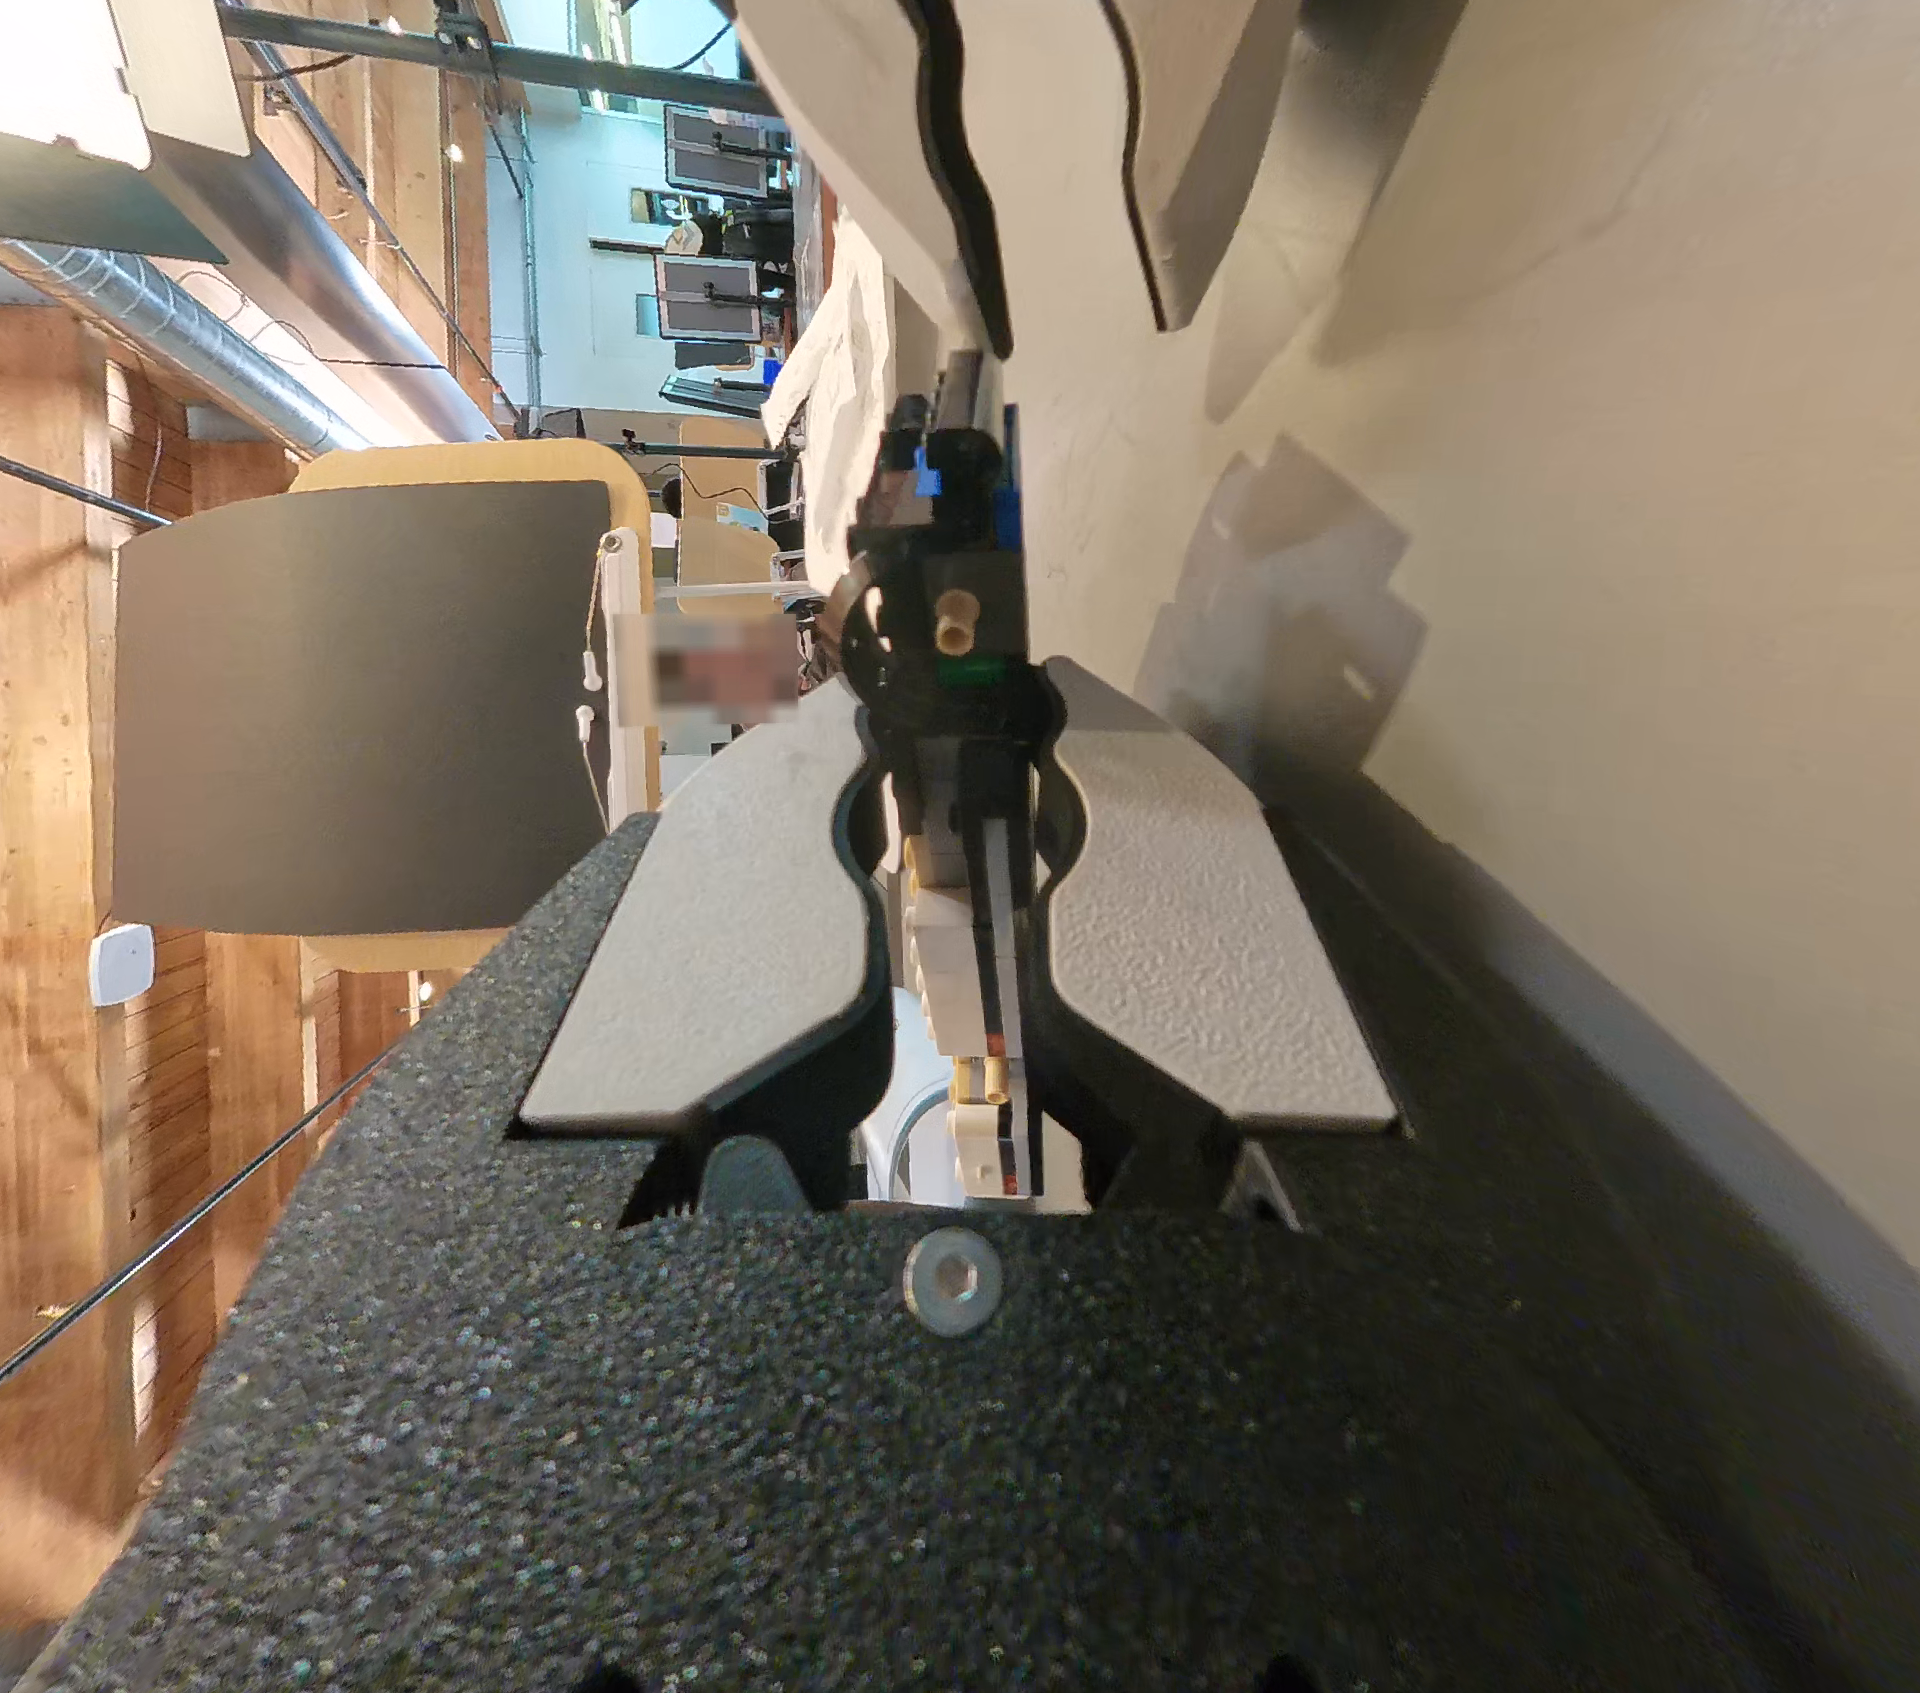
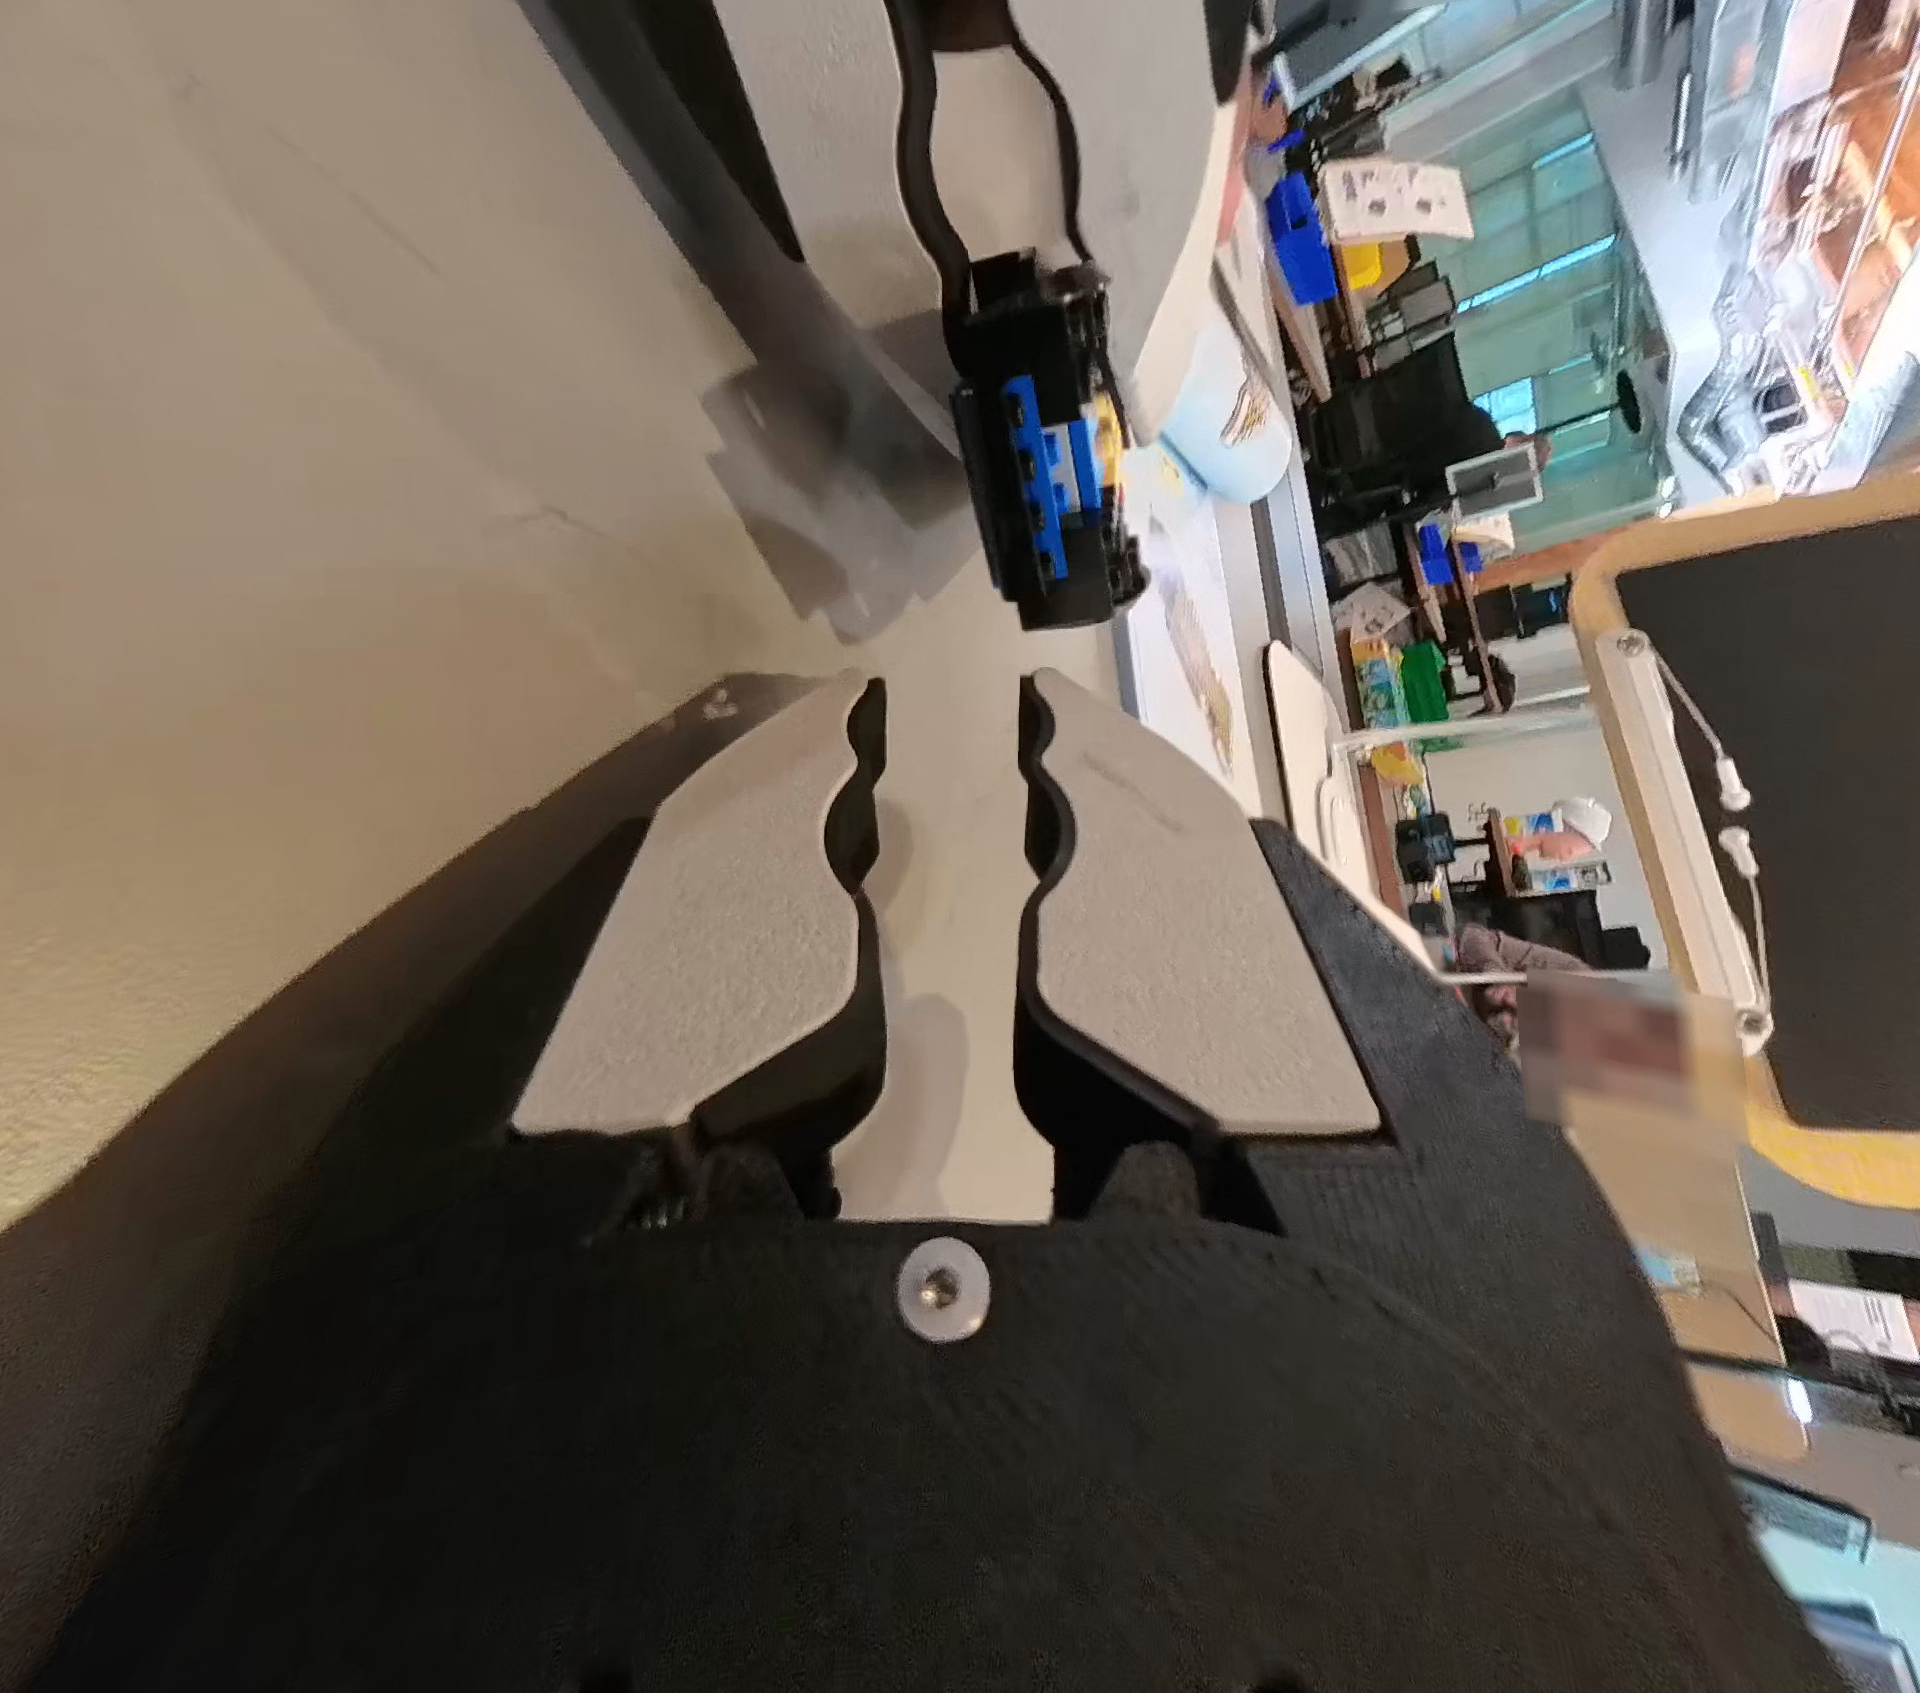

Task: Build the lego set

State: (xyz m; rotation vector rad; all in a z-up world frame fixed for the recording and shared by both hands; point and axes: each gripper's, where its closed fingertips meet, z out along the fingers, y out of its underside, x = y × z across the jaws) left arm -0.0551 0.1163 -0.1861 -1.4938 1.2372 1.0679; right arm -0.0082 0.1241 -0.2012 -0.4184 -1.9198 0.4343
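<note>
Above the pale bench [image 2: 260, 293], both claws are turned on their sides and face each other tip to tip. We note the left gripper [image 1: 961, 698] clenched on a brick model [image 1: 966, 604]. The model is mostly black, with white, grey and tan pieces lying back along the channel between the fingers, plus a green stud and blue parts farther out. Its dark end projects beyond the fingertips. From the right wrist view, we see blue plates along one side of that end and a touch of yellow beside them. The model hangs clear of the bench and throws a blurred grey shadow [image 2: 810, 500] on the surface.

The right gripper [image 2: 951, 687] is released: its pads stand apart with bare bench showing between them. Its tips lie near the model's free end but do not touch it.

Toward the bench's far edge we record a light blue cap [image 2: 1226, 428] and a printed sheet [image 2: 1184, 656] lying flat. Beyond that edge stands a black panel with a wooden border [image 1: 353, 708], and blue bins [image 2: 1299, 241] sit on a farther table.
</note>
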